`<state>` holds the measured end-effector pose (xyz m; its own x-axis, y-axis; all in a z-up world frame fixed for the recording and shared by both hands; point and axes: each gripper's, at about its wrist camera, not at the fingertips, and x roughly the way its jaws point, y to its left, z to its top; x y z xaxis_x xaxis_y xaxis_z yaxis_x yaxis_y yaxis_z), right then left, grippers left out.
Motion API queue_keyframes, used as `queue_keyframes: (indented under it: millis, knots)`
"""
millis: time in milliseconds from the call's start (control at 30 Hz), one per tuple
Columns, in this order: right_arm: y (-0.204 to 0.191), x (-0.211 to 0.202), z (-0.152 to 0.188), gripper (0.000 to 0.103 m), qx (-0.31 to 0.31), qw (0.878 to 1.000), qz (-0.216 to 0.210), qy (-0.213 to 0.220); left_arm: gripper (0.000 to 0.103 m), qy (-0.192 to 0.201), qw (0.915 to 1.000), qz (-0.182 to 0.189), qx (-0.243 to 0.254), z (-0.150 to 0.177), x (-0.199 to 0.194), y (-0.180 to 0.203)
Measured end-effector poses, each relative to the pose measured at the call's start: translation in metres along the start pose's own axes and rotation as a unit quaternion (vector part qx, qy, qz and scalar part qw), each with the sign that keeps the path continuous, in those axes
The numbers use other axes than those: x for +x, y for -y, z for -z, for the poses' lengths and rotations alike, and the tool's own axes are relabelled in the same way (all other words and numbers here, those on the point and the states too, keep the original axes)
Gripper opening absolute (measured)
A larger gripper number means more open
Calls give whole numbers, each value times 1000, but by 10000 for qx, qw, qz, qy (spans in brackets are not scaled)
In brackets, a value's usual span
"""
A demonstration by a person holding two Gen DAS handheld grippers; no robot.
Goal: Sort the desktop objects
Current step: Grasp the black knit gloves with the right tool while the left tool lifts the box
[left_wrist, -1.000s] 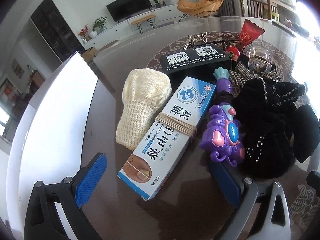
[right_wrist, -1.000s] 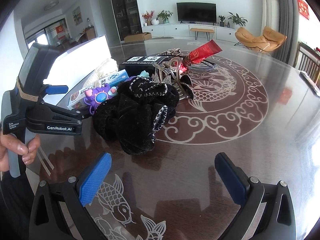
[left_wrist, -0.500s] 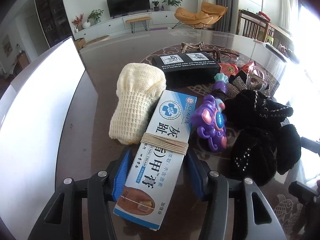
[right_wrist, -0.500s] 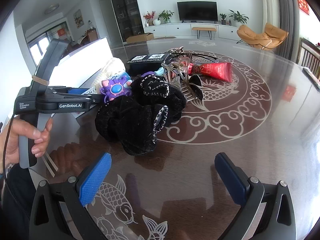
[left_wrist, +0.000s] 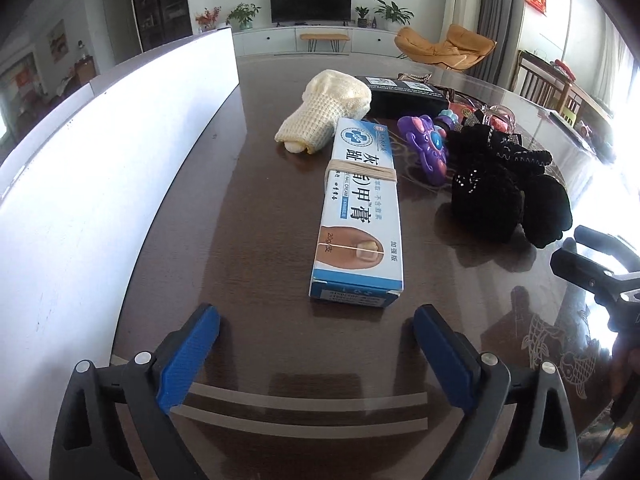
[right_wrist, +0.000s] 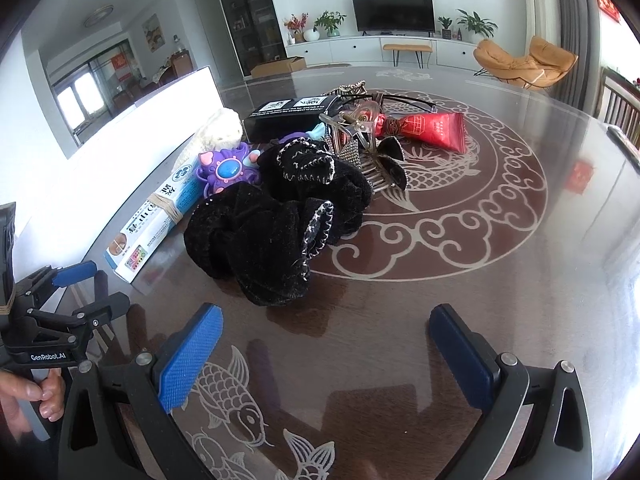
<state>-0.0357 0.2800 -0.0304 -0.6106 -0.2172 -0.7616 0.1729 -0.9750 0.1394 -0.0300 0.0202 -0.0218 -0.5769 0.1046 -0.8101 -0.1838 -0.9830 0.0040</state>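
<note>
Behind the clutter a living room is showing, with a dark television (right_wrist: 393, 12) on a white cabinet and an orange lounge chair (left_wrist: 446, 46) off to one side. I am looking down at a dark glossy counter (right_wrist: 460, 280) patterned with pale scrolls and fish, and a white panel (left_wrist: 100, 184) is standing along its left edge.

My left tongs (left_wrist: 316, 354) are hanging spread wide, gripping nothing, with their blue pads just short of the near end of the nail cream box (left_wrist: 362, 206). That box is lying flat, lengthwise away from me, with a band of twine wound around its middle. A cream knitted cloth (left_wrist: 326, 110) is lying at the box's far left corner, apparently touching it, and a black box (left_wrist: 404, 94) is sitting beyond that. To the right of the nail cream box a purple toy (left_wrist: 426, 144) is resting against a heap of black velvet scrunchies (left_wrist: 504, 196).

My right tongs (right_wrist: 326, 354) are also standing spread and empty, hovering over bare counter near the scrunchies (right_wrist: 280, 228). From this side I am seeing a clear hair claw clip (right_wrist: 356, 124), a red tube (right_wrist: 432, 130) lying on the scroll pattern, and a rhinestone hair comb with black bow (right_wrist: 380, 164), all bunched behind the scrunchies. The left tongs (right_wrist: 86, 288) are showing at the left edge, held in my hand (right_wrist: 28, 404).
</note>
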Motion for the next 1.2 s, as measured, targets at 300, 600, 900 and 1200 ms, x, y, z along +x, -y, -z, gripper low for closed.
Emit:
queue_keyframes:
  millis: [300, 600, 900, 1200]
  knots:
    - [-18, 10, 0, 103, -658, 9963, 441, -323, 103, 200, 9998, 5, 2, 4, 1, -3]
    - [-18, 11, -3, 103, -772, 9941, 414, -643, 103, 372, 9993, 66, 71, 10, -1, -6]
    - [-69, 7, -55, 103, -2031, 9777, -372, -384, 103, 437, 9990, 41, 28, 13, -3, -7]
    - [-63, 16, -27, 76, -1733, 9710, -1017, -1294, 103, 238, 9988, 372, -191, 9, -5, -11]
